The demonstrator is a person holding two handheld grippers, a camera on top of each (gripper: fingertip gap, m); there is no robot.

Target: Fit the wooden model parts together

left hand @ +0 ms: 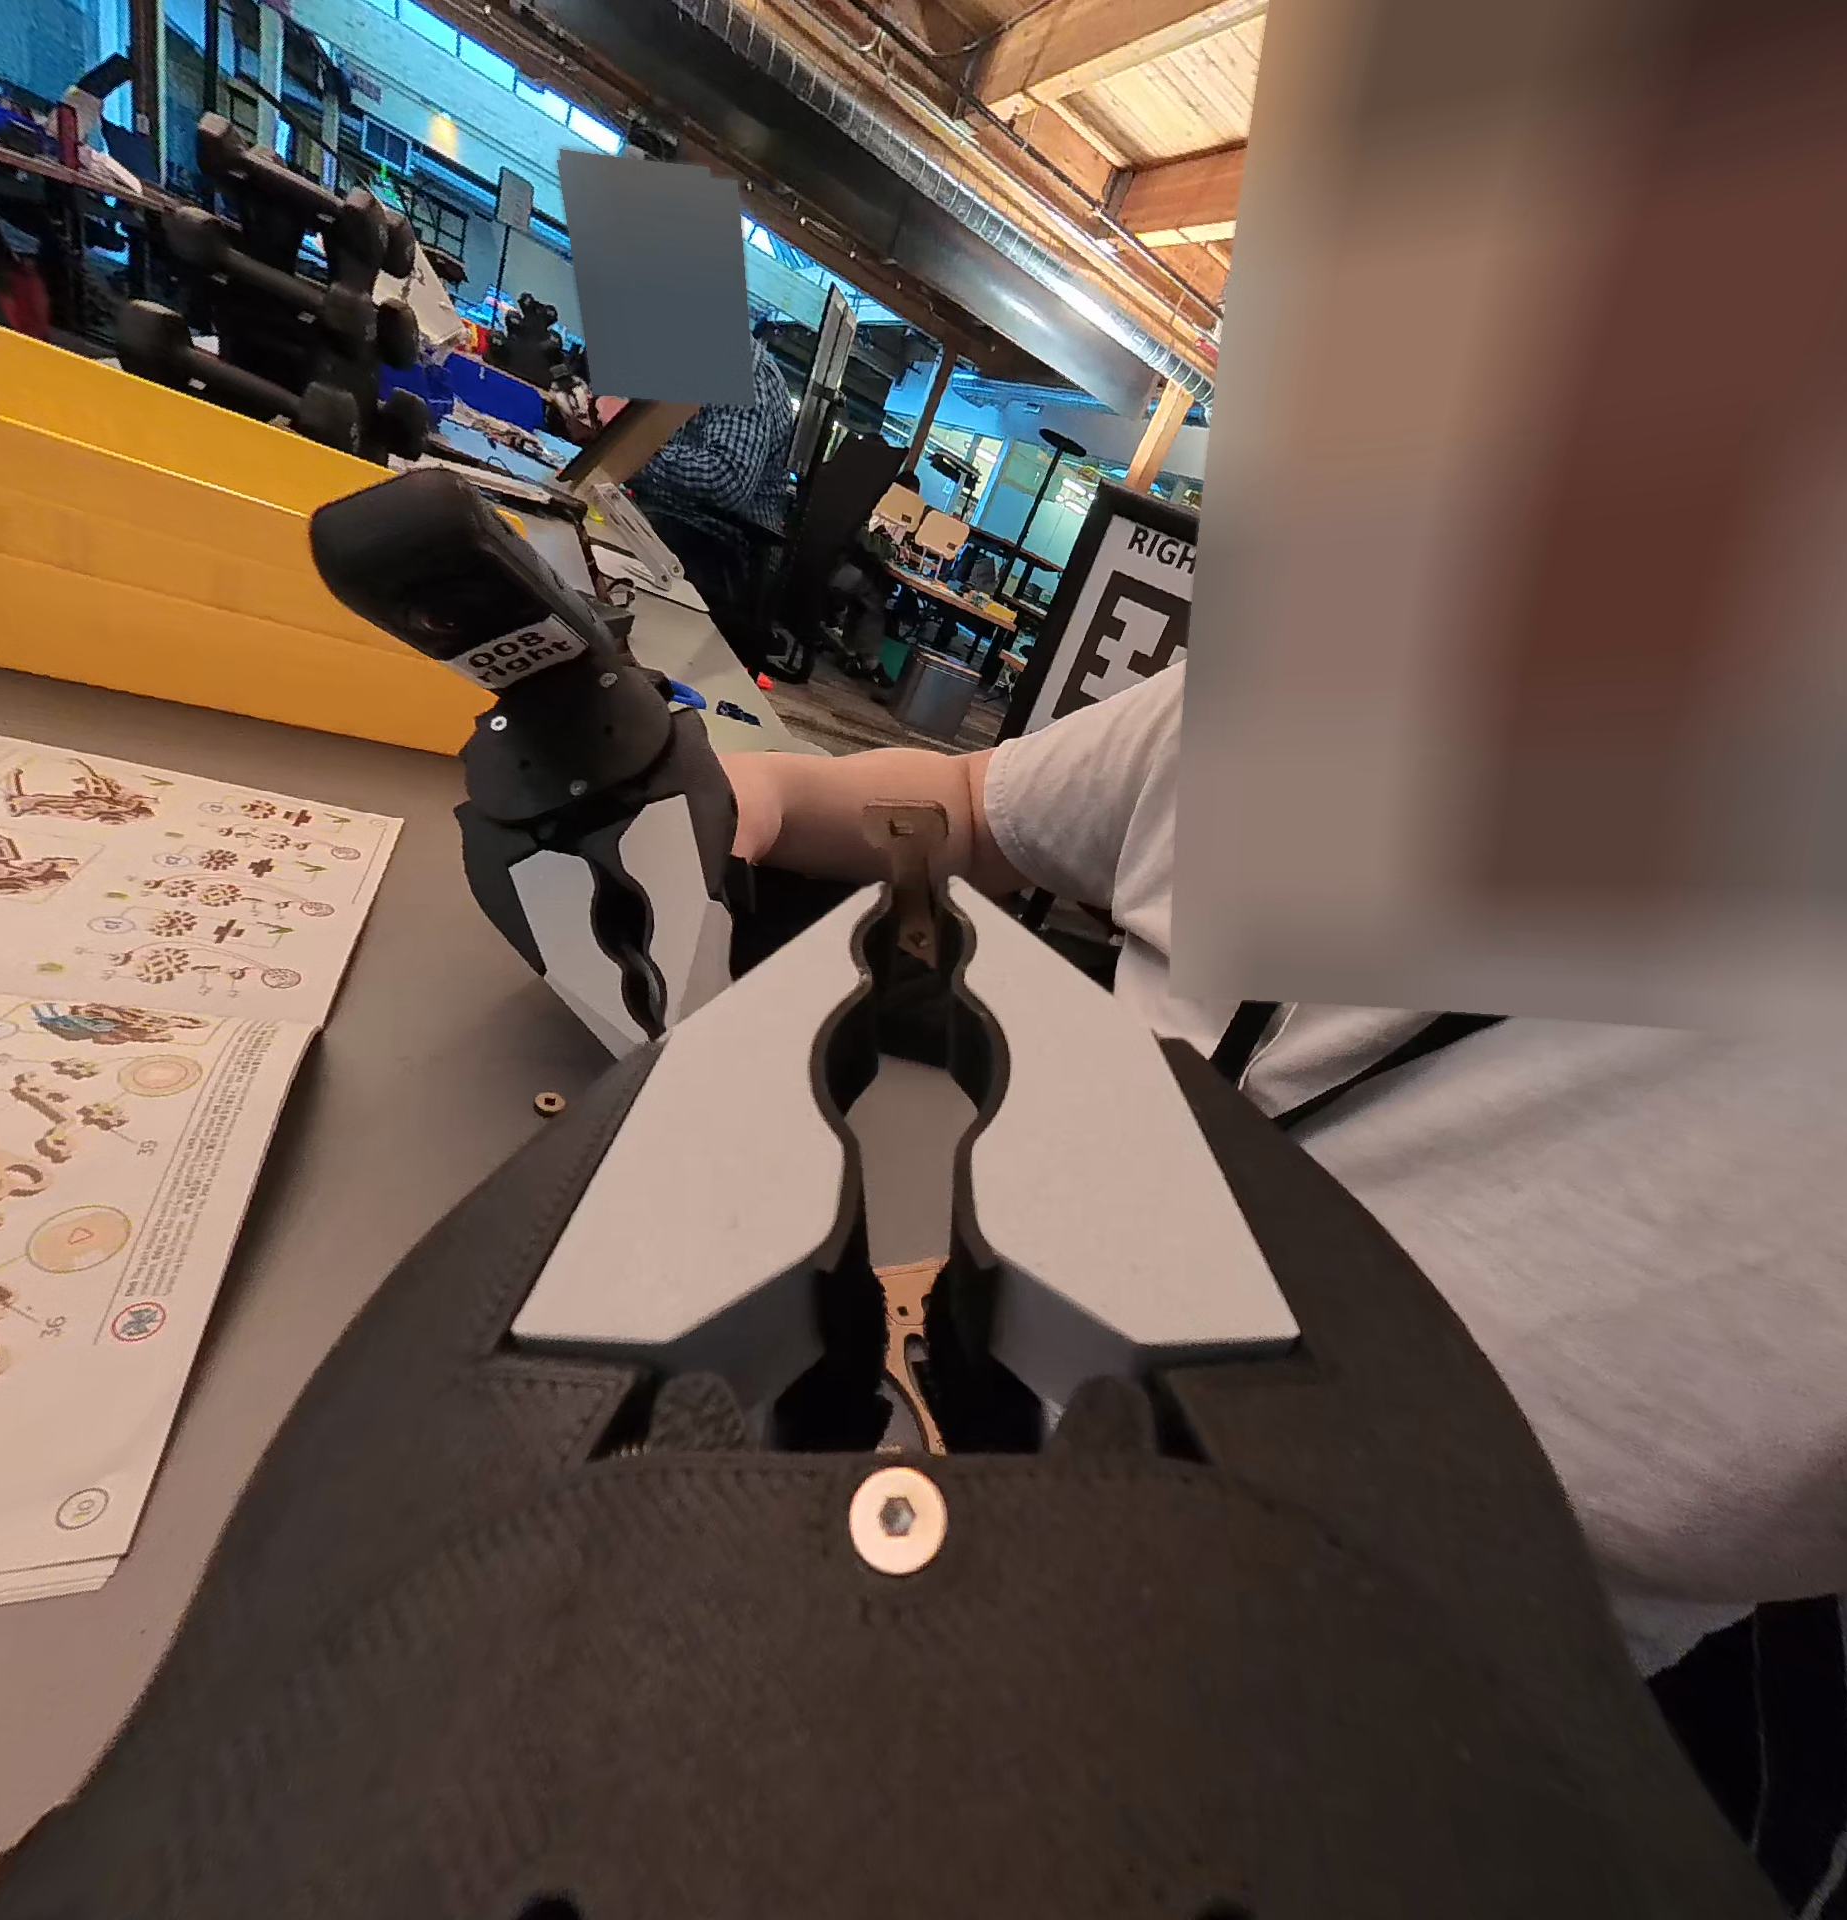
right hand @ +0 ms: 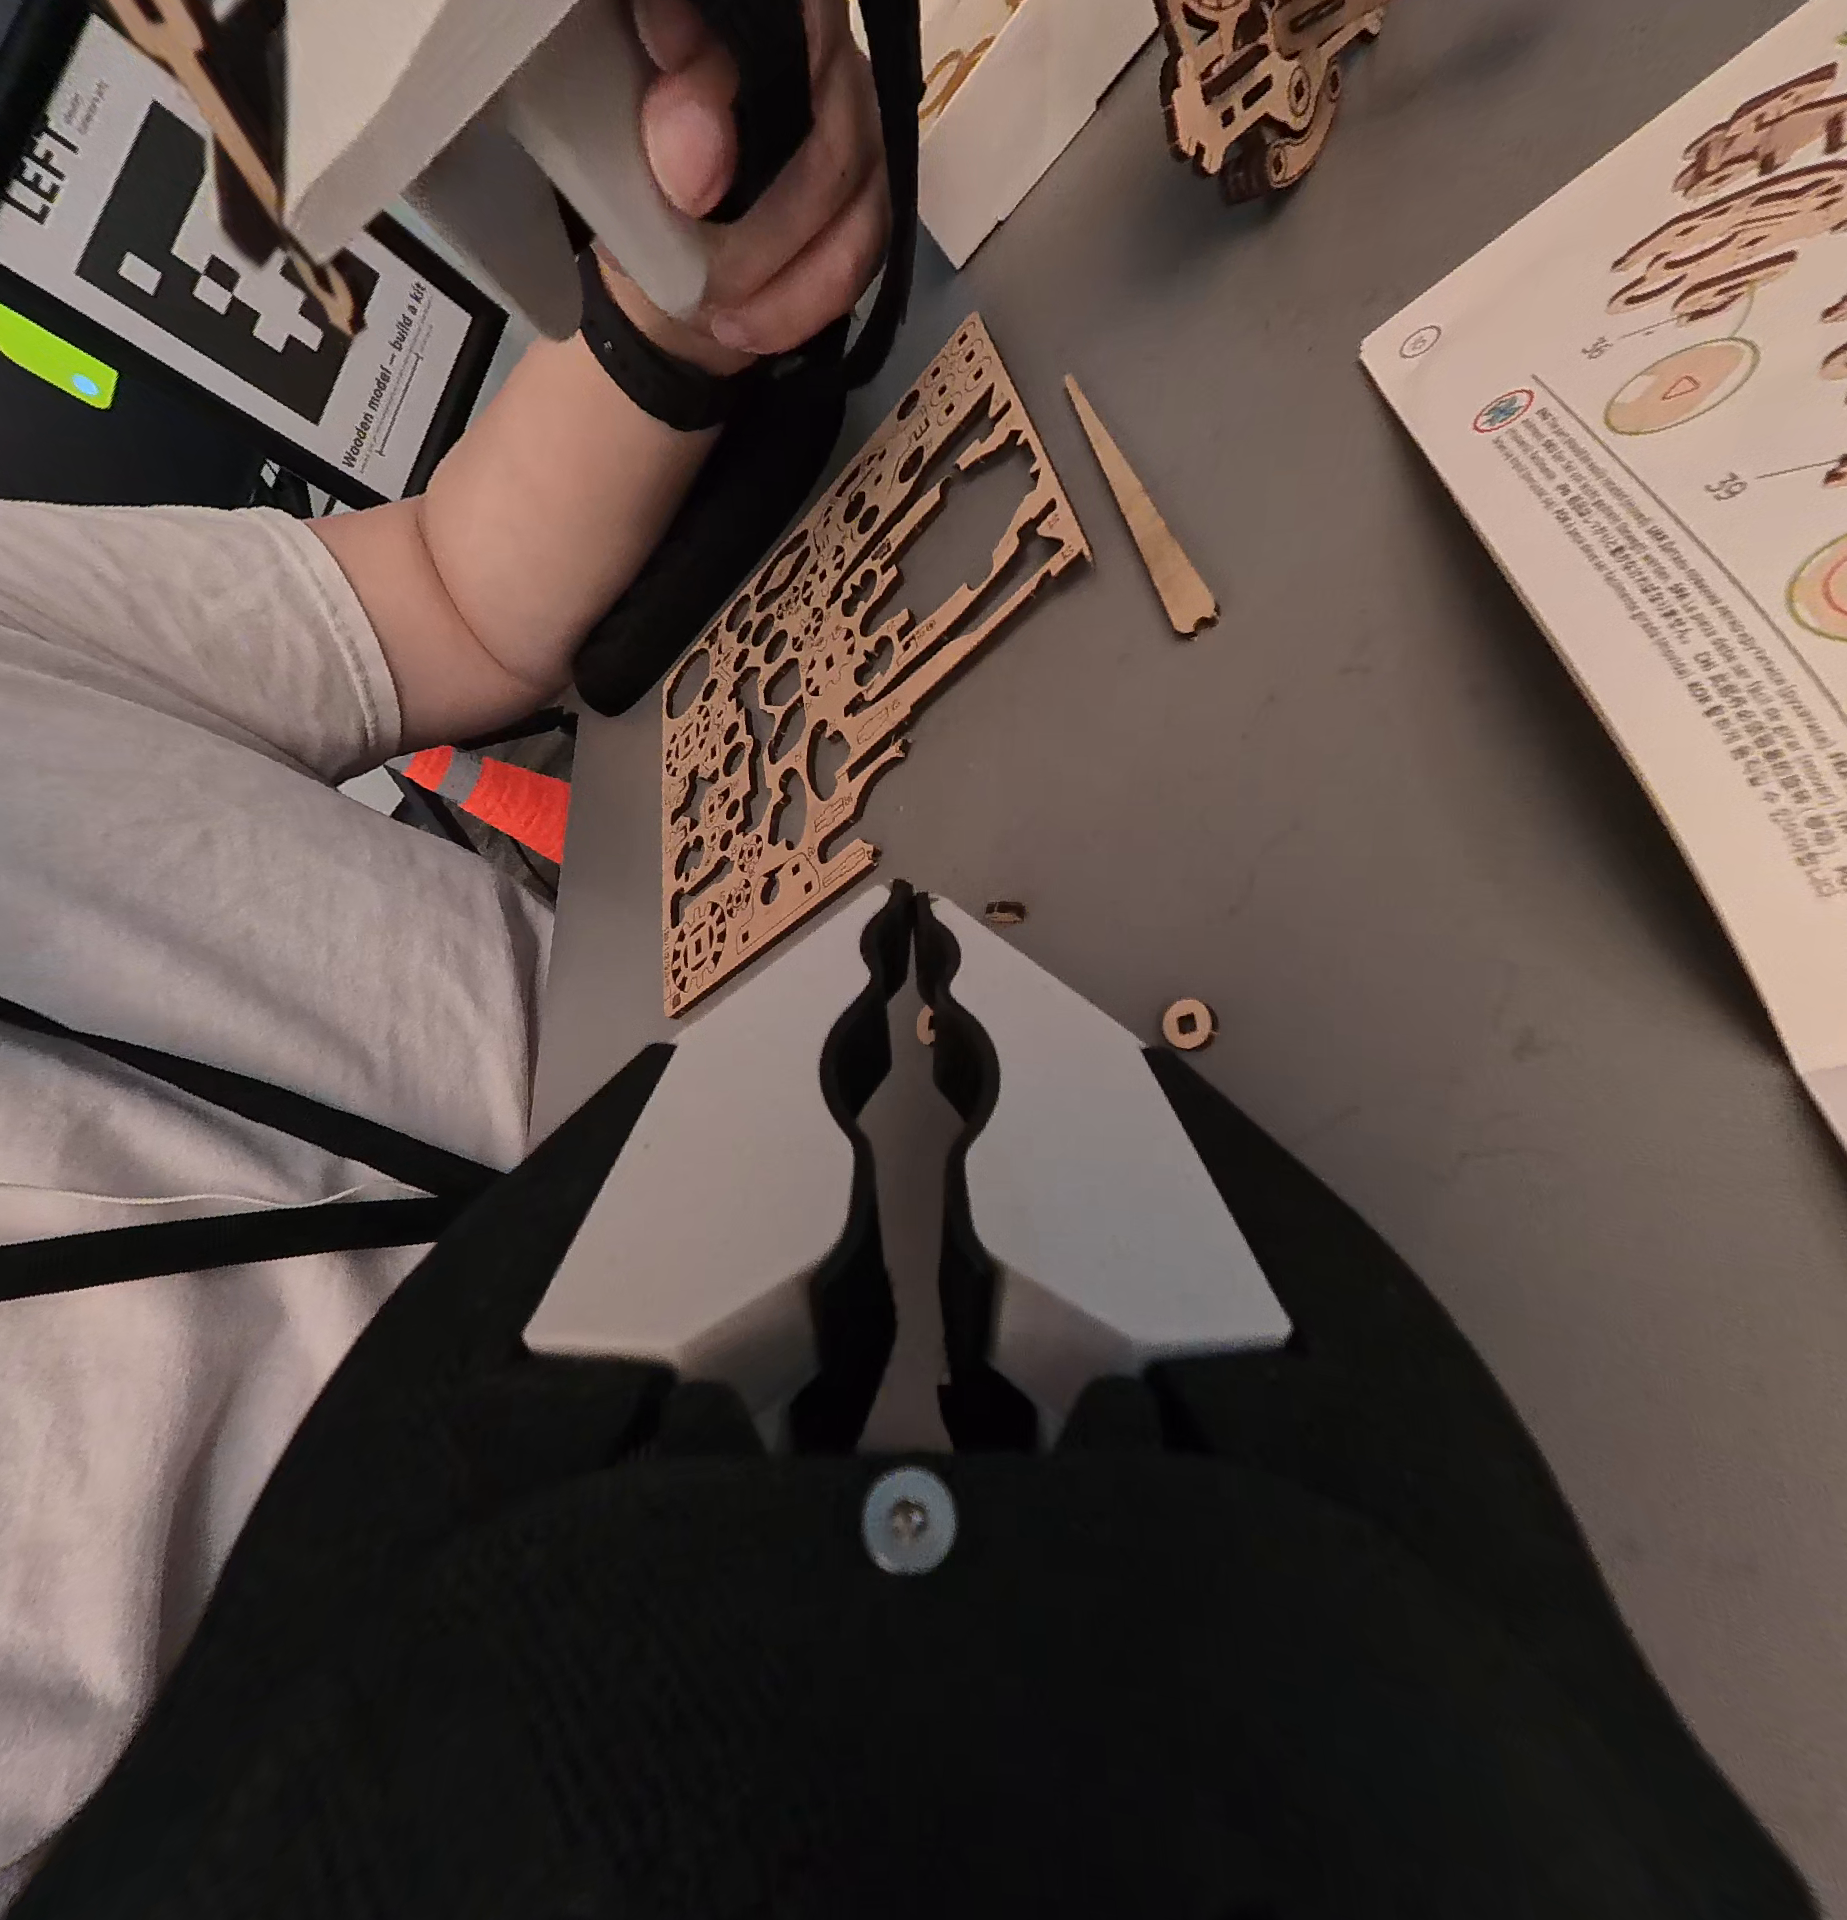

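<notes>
The left gripper (left hand: 911, 920) was raised above the table (left hand: 420, 1049), its fingers closed on a thin wooden part (left hand: 906, 831) that ran lengthwise between them and stuck out past the tips. The right gripper (right hand: 914, 914) hung just over the grey tabletop, its tips pressed together at the very front; whether anything was pinched there could not be told. In the left wrist view that same gripper stood tips-down near the table's front edge.

A punched-out wooden parts sheet (right hand: 857, 665) lay flat along the front edge, its near corner just beside the right gripper's tips. A tapered wooden spike (right hand: 1137, 509) rested just beyond the sheet, apart from it. A small wooden ring (right hand: 1189, 1023) sat beside the right finger, and a tinier dark scrap (right hand: 1002, 912) lay close to the tips. The open instruction booklet (right hand: 1677, 520) filled the side of the table past the ring, and a partly built wooden model (right hand: 1262, 94) stood toward the far edge. A yellow bin (left hand: 150, 540) lined the table's far side.
</notes>
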